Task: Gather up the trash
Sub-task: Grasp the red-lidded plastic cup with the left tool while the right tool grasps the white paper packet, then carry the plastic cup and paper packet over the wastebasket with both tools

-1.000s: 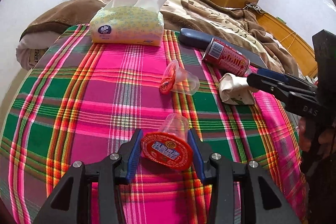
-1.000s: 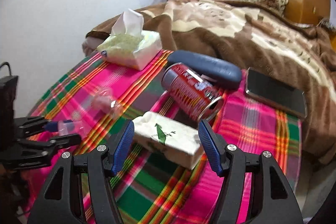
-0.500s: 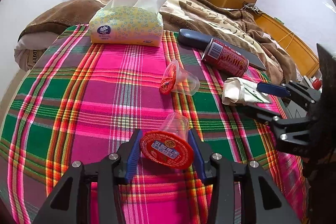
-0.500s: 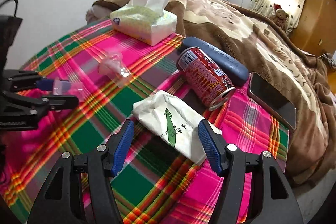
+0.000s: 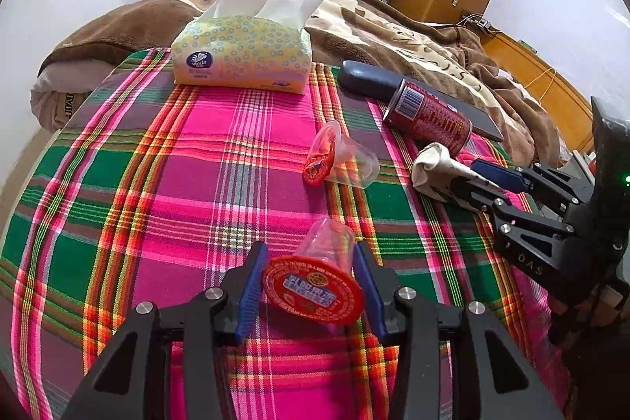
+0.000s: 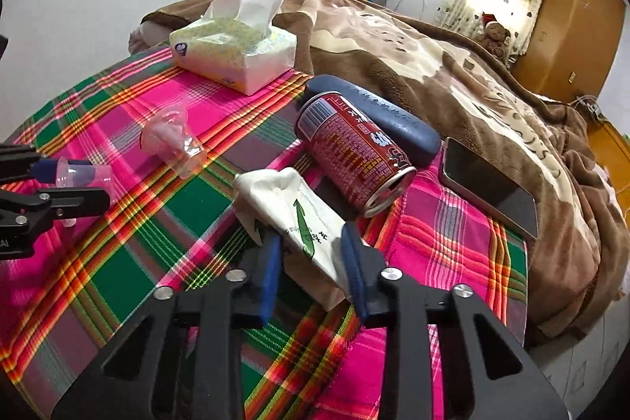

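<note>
My left gripper (image 5: 309, 248) is shut on a clear jelly cup with a red foil lid (image 5: 313, 290), low over the plaid cloth. In the right wrist view that gripper (image 6: 67, 180) shows at the left edge with the cup. My right gripper (image 6: 311, 235) has its jaws closing on a crumpled white paper packet (image 6: 283, 199) with a green arrow print; the blue pads press its sides. A second clear cup (image 5: 342, 162) lies on its side in the middle. A red drink can (image 6: 354, 152) lies just behind the packet.
A tissue box (image 5: 240, 60) stands at the far side of the plaid cloth (image 5: 157, 184). A dark blue case (image 6: 378, 113) and a phone (image 6: 488, 184) lie behind the can. A brown blanket (image 6: 433, 65) covers the bed beyond; a wardrobe stands at the back.
The right gripper's jaws have come together around the white packet, squeezing it, and the gripper has rolled a little. The left gripper and its cup have stayed put.
</note>
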